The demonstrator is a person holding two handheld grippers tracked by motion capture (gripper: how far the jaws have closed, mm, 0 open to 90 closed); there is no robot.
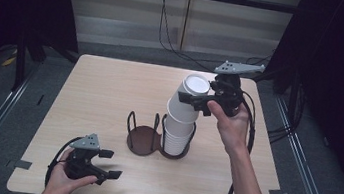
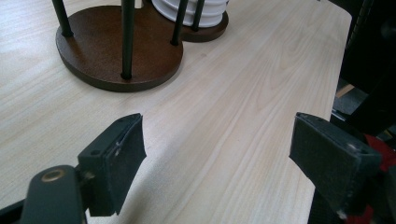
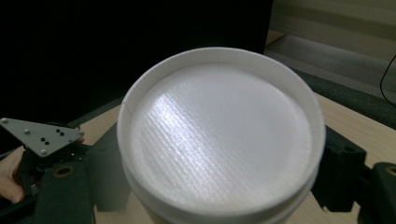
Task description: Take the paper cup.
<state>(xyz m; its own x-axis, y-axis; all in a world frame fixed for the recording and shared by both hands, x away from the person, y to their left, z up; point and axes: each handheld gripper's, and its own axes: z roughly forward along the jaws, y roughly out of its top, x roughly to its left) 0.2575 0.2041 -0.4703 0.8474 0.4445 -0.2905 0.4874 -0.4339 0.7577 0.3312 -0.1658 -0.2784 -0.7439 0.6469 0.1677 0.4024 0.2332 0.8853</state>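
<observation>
Two grippers differ: our right gripper (image 1: pixel 192 101) pinches the top white paper cup (image 1: pixel 189 101), upside down and tilted, atop the white cup stack (image 1: pixel 177 137) in the brown wooden holder (image 1: pixel 142 140). Our left gripper (image 1: pixel 110 164), jaws spread and empty, rests well apart near the table's front edge.

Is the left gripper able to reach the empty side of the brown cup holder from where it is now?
Probably yes. The left gripper is open, and bare table lies between it and the empty side. Its upright black rods would limit entry.
</observation>
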